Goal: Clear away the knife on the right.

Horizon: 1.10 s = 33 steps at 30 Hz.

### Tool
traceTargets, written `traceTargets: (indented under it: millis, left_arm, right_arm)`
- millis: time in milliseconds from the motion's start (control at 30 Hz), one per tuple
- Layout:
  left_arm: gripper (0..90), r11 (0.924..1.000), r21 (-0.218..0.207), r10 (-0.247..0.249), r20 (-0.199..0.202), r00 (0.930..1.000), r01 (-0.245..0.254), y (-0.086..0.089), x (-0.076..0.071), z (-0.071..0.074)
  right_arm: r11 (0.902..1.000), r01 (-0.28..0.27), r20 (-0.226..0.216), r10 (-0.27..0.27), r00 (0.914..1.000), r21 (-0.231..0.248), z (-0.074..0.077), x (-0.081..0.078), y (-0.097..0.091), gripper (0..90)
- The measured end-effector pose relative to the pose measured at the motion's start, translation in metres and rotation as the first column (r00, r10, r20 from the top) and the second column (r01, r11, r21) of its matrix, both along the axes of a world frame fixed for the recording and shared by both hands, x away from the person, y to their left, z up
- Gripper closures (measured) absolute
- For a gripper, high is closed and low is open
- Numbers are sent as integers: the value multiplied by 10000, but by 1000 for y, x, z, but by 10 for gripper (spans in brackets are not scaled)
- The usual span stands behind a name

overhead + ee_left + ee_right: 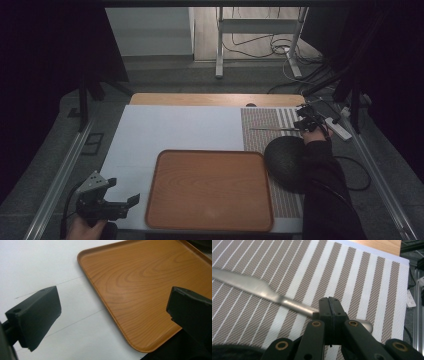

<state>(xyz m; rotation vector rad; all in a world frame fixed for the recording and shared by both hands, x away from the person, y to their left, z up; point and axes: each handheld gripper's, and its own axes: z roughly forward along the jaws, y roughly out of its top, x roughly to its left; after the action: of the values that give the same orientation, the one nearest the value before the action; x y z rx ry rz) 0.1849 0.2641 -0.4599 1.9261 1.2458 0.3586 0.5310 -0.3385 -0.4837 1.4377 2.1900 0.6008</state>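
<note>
A silver table knife (259,287) lies flat on the striped woven placemat (362,277), blade to the left; in the high view the knife (274,129) is at the mat's far end. My right gripper (329,305) has its jaws pressed together right over the knife's handle. They hide its middle, and the handle's end sticks out to the right. Whether the tips pinch it I cannot tell. My right gripper (306,122) is at the far right of the table. My left gripper (122,191) is open and holds nothing at the near left corner, beside the wooden tray (210,220).
The bare tray (140,290) rests on a white sheet (170,127). A black round bowl (284,159) sits on the placemat (260,125) near the right forearm. A white power strip (338,128) lies past the table's right edge. Metal rails run along both sides.
</note>
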Motion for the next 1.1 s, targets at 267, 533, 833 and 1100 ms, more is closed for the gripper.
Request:
traceTargets:
  millis: [267,533,833,1100]
  left_arm:
    - [0,10000,21,-28,16,10000,28,0,0,0]
    - [0,10000,21,-8,39,10000,8,0,-1,0]
    - [0,10000,48,-33,48,10000,33,0,-1,0]
    - [0,10000,54,-54,33,10000,54,-1,-1,0]
  right_arm:
    - [9996,-102,-218,97,9997,-266,-12,15,-5,900]
    - [9991,-55,-699,26,9975,-412,-12,20,-7,900]
    - [9955,-945,-1854,942,9781,73,-6,5,-20,900]
    - [9847,-1734,-2555,1719,9514,168,-4,-6,-18,900]
